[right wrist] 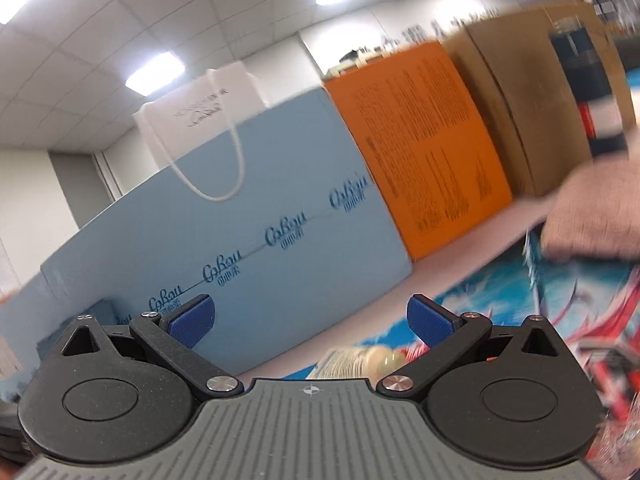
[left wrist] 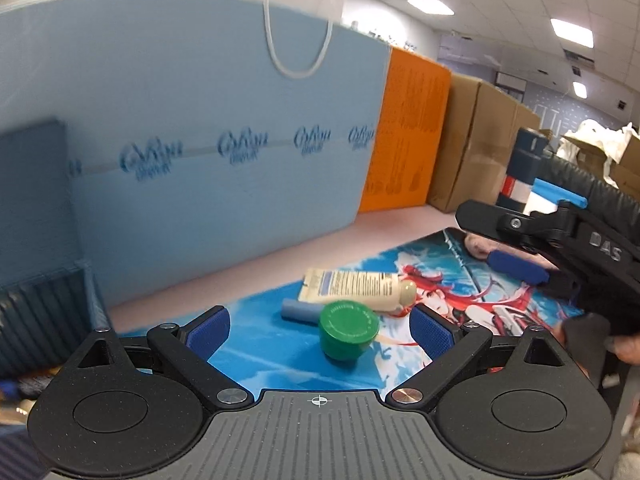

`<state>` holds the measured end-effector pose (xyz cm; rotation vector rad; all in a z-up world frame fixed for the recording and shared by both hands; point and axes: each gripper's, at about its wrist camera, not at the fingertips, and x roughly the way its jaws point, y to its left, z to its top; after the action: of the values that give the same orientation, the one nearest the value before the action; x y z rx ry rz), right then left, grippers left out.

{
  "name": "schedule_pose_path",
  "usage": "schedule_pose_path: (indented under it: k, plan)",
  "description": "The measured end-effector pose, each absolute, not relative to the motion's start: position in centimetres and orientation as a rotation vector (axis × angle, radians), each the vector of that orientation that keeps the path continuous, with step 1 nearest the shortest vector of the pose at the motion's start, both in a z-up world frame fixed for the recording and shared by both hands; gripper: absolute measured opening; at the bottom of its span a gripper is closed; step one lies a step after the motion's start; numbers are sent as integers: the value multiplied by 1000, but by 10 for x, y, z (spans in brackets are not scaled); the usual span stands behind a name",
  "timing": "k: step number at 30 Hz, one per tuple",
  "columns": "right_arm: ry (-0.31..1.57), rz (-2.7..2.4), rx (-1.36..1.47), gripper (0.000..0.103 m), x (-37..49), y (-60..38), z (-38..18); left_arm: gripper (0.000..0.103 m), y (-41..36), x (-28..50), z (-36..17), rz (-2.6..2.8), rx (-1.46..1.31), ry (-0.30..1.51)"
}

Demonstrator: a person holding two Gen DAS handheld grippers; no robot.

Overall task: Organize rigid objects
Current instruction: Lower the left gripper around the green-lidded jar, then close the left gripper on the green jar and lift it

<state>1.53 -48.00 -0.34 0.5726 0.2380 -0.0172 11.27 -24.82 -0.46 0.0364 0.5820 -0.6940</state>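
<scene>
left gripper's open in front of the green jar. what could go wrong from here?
1. The green jar sits tight against the tube and the blue stick; closing the left gripper may well knock or catch them.
2. The right gripper hangs close by on the right; the two could collide.
3. The right wrist view is motion-blurred, so aiming from it is unreliable.

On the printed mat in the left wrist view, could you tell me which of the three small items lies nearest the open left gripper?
The green round jar does, sitting just ahead of the left gripper, between its fingers. The cream tube and the small blue cylinder lie behind it.
</scene>
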Motion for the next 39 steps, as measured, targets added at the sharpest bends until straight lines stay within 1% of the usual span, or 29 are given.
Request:
schedule_pose_path:
  k: [6,11,17,20,21,22,39]
  plan:
    - [242,-55,595,103,15,-487,-21,97,-277,123,-39,-696,20,638]
    - [256,-36,622,103,15,-487,-23,96,-289,126,-49,-691,40,633]
    - [281,-28,621,103,16,-481,-28,73,-297,134,-54,-670,40,636]
    - [294,-22,611,103,18,-478,-29,58,-300,134,-58,-687,49,642]
    - [297,-19,603,103,18,-476,-29,49,-300,134,-59,-692,55,643]
    - [302,-15,596,103,19,-474,-29,45,-301,133,-59,-693,60,642]
    - [355,4,599,103,25,-469,-37,44,-290,122,-51,-705,50,628]
